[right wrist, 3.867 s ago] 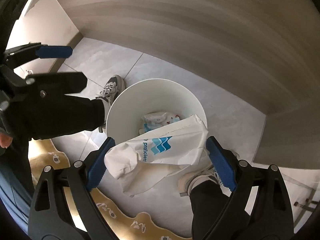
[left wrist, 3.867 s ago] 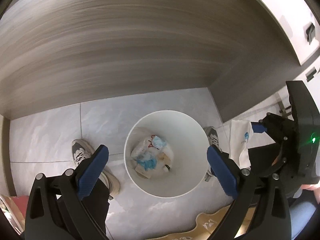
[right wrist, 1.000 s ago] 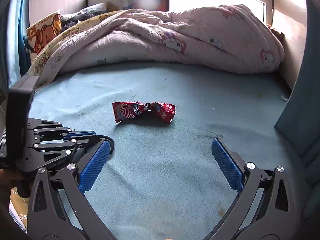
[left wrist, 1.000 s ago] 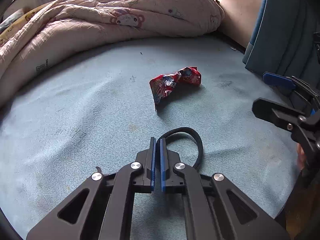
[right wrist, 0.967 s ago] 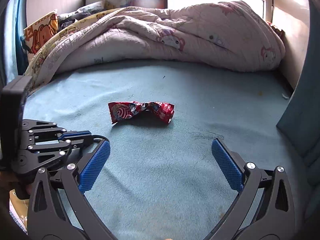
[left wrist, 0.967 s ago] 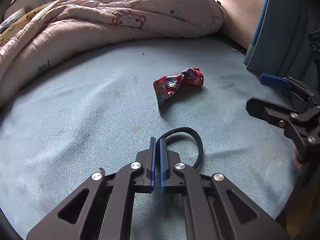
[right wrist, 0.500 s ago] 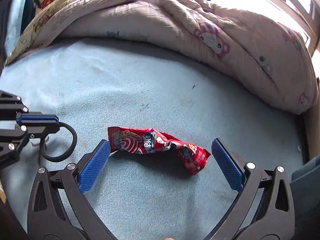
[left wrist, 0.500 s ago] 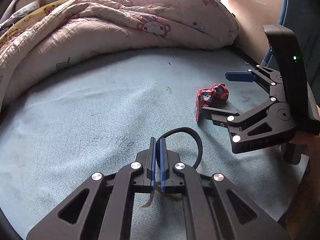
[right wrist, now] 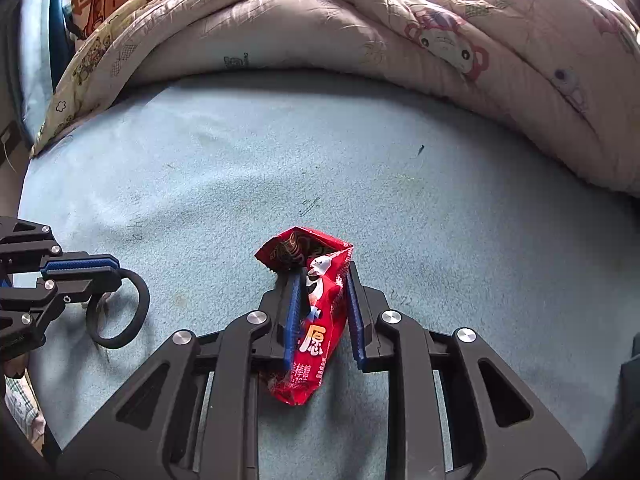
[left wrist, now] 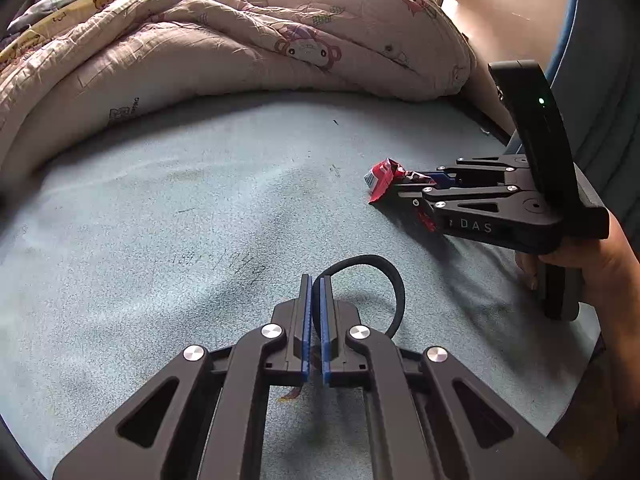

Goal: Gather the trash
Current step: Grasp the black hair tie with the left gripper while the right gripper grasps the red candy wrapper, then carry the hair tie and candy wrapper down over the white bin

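We have the red wrapper (right wrist: 316,316) pinched, ready to lift it off the bed

The wrapper stands crumpled between the blue pads of our right gripper (right wrist: 322,312), whose jaws have just been closing onto it; its folded top pokes out ahead of the tips and its tail trails back under them, still touching the blue sheet (right wrist: 240,168), so we judge the grip sound. Our left gripper (left wrist: 315,320) is clenched on a black hair band (left wrist: 384,276), looping out beside its tips, likely gathered on the way. Beyond both jaws lies the bunched quilt (right wrist: 360,24)
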`<state>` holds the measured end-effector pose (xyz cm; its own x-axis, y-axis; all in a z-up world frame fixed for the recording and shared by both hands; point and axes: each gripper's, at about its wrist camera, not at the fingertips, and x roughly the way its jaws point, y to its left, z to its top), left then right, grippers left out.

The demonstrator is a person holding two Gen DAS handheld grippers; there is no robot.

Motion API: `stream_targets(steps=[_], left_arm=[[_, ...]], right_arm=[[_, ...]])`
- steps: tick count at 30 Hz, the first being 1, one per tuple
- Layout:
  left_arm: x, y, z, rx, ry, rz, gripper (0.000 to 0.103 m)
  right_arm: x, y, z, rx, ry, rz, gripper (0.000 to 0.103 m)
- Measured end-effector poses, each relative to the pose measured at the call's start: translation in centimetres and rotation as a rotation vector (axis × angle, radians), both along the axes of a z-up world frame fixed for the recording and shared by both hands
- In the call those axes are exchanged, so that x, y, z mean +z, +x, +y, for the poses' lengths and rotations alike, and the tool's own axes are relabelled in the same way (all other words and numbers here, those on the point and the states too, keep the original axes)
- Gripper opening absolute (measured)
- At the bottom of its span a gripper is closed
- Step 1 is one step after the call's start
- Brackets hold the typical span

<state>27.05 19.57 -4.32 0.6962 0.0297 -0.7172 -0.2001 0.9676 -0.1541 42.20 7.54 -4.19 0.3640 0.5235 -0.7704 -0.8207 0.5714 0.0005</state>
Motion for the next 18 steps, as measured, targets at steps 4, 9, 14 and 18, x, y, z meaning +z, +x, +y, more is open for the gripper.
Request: stream_targets(steps=[4,9,14,18], left_arm=[[0.8,-1.1,-0.5,-0.003,0.001,-0.01,0.003],[2.2,-3.6,-2.2,-0.013,0.019,-0.024,0.003],[3.7,-7.0,-4.6,-0.023,0.039,-0.043,0.003],[3.8,-9.8,-6.7,-0.036,0.049,-0.043,0.003]], right_arm=[[0.5,-2.5,-1.6,-0.006,0.043,0.005,0.017],[2.4,-6.4,-4.4,-0.013,0.101,-0.029,0.017],[4.9,-11.4,-7.4,-0.007,0.163,-0.059,0.017],[6.3,-15.9,-10.1,-0.008,0.215,-0.085,0.017]])
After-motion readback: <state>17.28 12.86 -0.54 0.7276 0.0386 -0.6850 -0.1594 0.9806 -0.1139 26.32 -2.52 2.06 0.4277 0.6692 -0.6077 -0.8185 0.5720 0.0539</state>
